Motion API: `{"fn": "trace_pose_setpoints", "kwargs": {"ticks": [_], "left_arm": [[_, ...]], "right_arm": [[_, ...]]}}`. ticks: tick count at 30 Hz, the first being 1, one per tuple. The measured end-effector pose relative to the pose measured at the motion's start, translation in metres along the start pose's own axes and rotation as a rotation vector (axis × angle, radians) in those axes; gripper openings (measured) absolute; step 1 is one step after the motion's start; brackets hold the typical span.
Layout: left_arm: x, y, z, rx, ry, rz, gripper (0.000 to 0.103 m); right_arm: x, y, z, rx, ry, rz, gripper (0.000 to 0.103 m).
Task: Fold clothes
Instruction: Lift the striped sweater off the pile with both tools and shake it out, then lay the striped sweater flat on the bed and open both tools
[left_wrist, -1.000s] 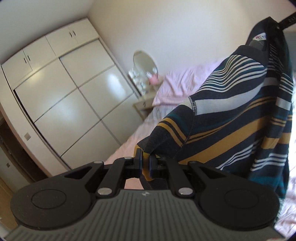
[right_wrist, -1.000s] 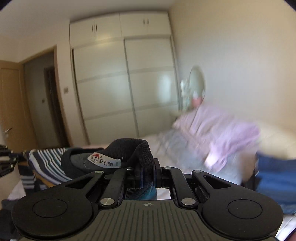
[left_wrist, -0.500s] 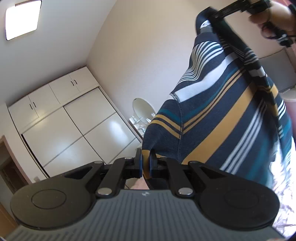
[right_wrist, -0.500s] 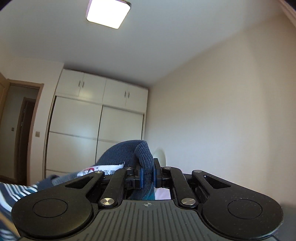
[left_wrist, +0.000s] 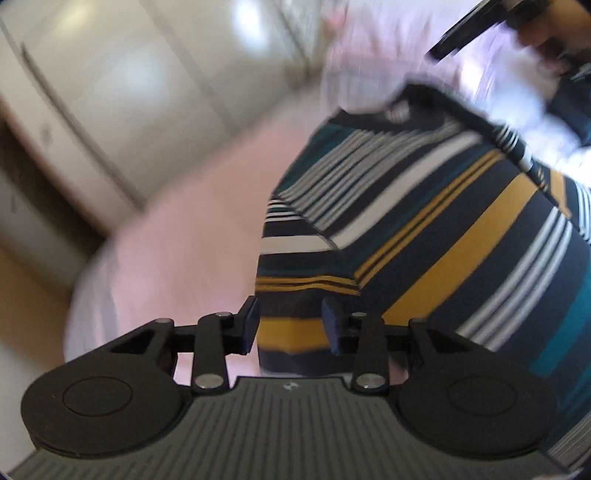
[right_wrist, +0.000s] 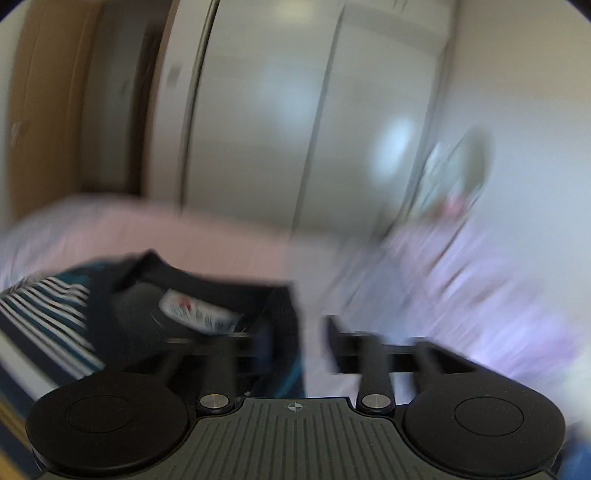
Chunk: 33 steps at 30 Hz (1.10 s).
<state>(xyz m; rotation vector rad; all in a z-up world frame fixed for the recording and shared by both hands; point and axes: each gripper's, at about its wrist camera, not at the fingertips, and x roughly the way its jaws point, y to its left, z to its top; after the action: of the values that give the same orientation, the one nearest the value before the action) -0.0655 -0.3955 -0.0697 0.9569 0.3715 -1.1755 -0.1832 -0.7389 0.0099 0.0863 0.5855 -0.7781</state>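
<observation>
A navy sweater with white, mustard and teal stripes lies spread on the pink bed. My left gripper is open, its jaws apart on either side of the sweater's hem. In the right wrist view my right gripper is open too. The sweater's dark collar with its white label lies just ahead of and against the left finger. The right gripper also shows at the top right of the left wrist view. Both views are blurred by motion.
White wardrobe doors stand behind the bed, with a wooden door frame to their left. A crumpled lilac garment lies on the bed to the right. A round mirror stands by the wall.
Both grippers held the sweater up in the air, shut on it. Now they have swung down to the bed and opened, and the sweater lies spread on the sheet.
</observation>
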Motion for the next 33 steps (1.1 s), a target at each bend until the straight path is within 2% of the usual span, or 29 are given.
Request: {"fn": "trace_pose_setpoints", "kwargs": {"ticks": [3,5,7,8,10,12,15,18,21,23,26,27,29,30,33], "left_arm": [[0.045,-0.021,-0.031,-0.066,0.165,-0.009,0.037],[0.058,-0.029,-0.046,-0.069,0.235,-0.014,0.043],[0.072,-0.029,-0.051,-0.064,0.282,-0.016,0.047],[0.082,-0.023,-0.051,-0.063,0.298,-0.017,0.052],[0.090,-0.018,-0.071,-0.049,0.312,-0.006,0.059],[0.100,-0.004,-0.082,-0.051,0.327,-0.003,0.060],[0.124,0.025,-0.095,-0.074,0.344,-0.016,0.063],[0.148,0.053,-0.128,-0.089,0.388,-0.046,0.065],[0.172,0.081,-0.158,-0.205,0.406,-0.145,0.065],[0.182,0.101,-0.175,-0.320,0.399,-0.232,0.063],[0.190,0.121,-0.194,-0.483,0.395,-0.406,0.053],[0.185,0.126,-0.196,-0.490,0.373,-0.430,0.053],[0.168,0.138,-0.202,-0.472,0.321,-0.427,0.054],[0.158,0.145,-0.206,-0.476,0.312,-0.419,0.054],[0.124,0.159,-0.225,-0.524,0.305,-0.423,0.054]], "right_arm": [[0.066,-0.002,-0.069,0.057,0.128,0.137,0.060],[0.088,-0.006,-0.117,0.078,0.233,0.206,0.060],[0.092,-0.028,-0.160,0.159,0.324,0.237,0.060],[0.095,-0.039,-0.174,0.205,0.365,0.237,0.060],[0.091,-0.056,-0.202,0.270,0.445,0.226,0.060],[0.081,-0.063,-0.221,0.304,0.500,0.224,0.060],[0.042,-0.047,-0.222,0.339,0.546,0.200,0.060],[0.029,-0.032,-0.222,0.365,0.584,0.165,0.060],[0.021,-0.015,-0.227,0.361,0.596,0.116,0.060],[0.017,0.001,-0.227,0.372,0.585,0.089,0.060],[0.016,0.036,-0.225,0.370,0.577,0.081,0.061],[0.017,0.051,-0.223,0.363,0.579,0.077,0.061],[0.017,0.082,-0.216,0.350,0.590,0.041,0.065],[0.016,0.097,-0.211,0.343,0.582,0.030,0.073],[0.008,0.148,-0.193,0.203,0.518,0.024,0.075]]}}
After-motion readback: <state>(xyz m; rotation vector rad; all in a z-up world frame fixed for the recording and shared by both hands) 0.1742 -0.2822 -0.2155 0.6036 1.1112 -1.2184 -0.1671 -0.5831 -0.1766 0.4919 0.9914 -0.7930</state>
